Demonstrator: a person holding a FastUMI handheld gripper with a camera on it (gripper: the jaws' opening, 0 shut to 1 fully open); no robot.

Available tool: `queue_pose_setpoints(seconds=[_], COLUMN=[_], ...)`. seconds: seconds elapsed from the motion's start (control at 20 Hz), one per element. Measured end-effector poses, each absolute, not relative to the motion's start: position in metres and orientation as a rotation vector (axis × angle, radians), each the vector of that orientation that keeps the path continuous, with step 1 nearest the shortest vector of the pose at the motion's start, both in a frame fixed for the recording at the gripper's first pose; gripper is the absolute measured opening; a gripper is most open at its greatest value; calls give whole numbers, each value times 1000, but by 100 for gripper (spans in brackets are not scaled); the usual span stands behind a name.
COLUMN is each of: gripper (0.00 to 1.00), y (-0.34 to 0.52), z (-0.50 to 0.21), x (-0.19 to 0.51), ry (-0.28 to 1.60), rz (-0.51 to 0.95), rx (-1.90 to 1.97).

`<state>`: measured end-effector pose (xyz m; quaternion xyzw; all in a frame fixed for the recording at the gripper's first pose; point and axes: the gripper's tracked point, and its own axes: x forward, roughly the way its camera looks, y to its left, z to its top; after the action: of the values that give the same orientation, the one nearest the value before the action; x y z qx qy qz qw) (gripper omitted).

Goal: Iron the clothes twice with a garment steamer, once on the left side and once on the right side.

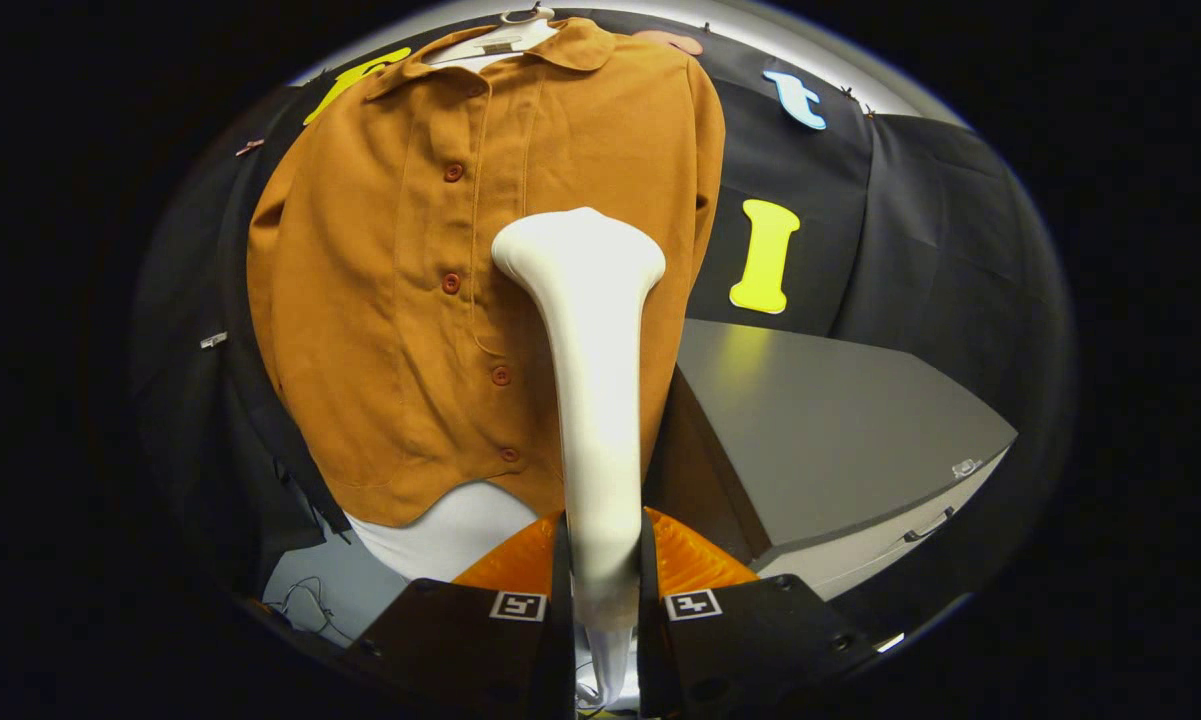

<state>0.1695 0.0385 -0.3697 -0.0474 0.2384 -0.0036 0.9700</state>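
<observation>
Gripper [603, 560] points forward and slightly upward at a hanging shirt [410, 300]. Both fingers [535, 580] are clamped on the handle of a white garment steamer [595, 400], one on each side of its lower stem, no gap visible between fingers and handle.

Steamer rises straight ahead from between the fingers. Its flared head sits at mid-height of the shirt, just to the right of the button placket [455, 280], over the shirt's right-hand front panel as viewed. Whether the head touches the cloth cannot be told.

Shirt: orange-brown, buttoned, collar up on a hanger [505, 35] against the black cloth wall [920, 230]. Hem hangs just beyond the fingers, with a white form [450, 530] showing beneath it.

Grey desk [840, 430] lies to the right of the steamer, its near corner close to the shirt's right edge. Left of the placket the shirt front is uncovered. Loose cable [305, 600] lies low to the left, below the hem.
</observation>
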Motion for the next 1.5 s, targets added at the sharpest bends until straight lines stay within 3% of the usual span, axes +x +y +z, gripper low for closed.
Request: queue_pose_setpoints(seconds=[0.55, 1.05, 1.5], gripper=[28, 28, 28], y=[39, 121, 190], z=[-284, -151, -138], x=[121, 117, 154], ry=[320, 53, -30], rz=[0, 115, 121], rx=[-98, -141, -214])
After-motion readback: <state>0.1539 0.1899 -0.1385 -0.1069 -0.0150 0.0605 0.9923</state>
